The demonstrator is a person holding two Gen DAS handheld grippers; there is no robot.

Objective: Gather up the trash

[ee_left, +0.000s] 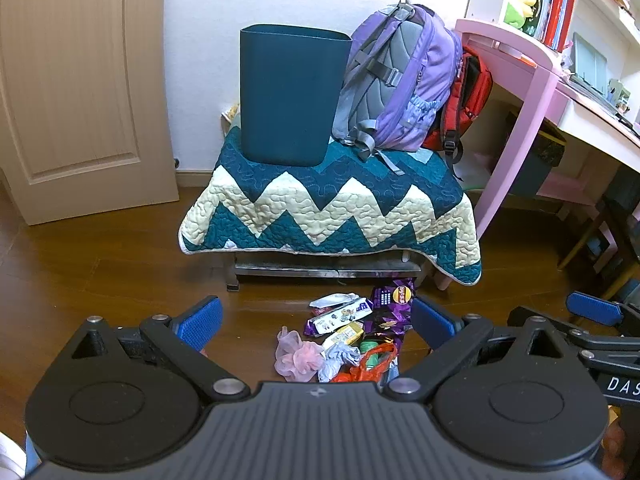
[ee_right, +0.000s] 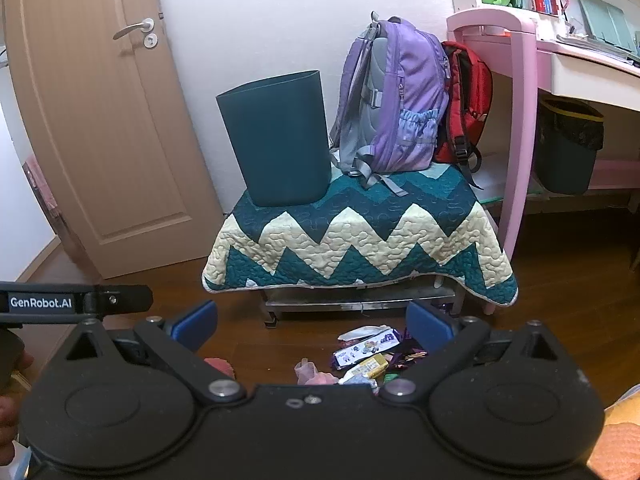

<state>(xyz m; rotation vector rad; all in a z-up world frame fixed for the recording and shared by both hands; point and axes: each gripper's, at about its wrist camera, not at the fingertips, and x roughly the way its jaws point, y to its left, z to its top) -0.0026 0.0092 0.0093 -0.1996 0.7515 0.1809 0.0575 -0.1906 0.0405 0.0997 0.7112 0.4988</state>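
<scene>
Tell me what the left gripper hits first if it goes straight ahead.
Probably the trash pile on the floor, lying between the open jaws of the left gripper. The quilt-covered stool stands beyond it; depth is uncertain.

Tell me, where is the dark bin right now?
The bin stands upright on the quilt-covered stool, left of the purple backpack, in both views.

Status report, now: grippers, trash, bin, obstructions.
Left gripper open, empty; right gripper open, empty. Trash pile on floor before the quilt-covered stand. Teal bin upright on stand beside purple backpack. Nothing blocking the pile.
</scene>
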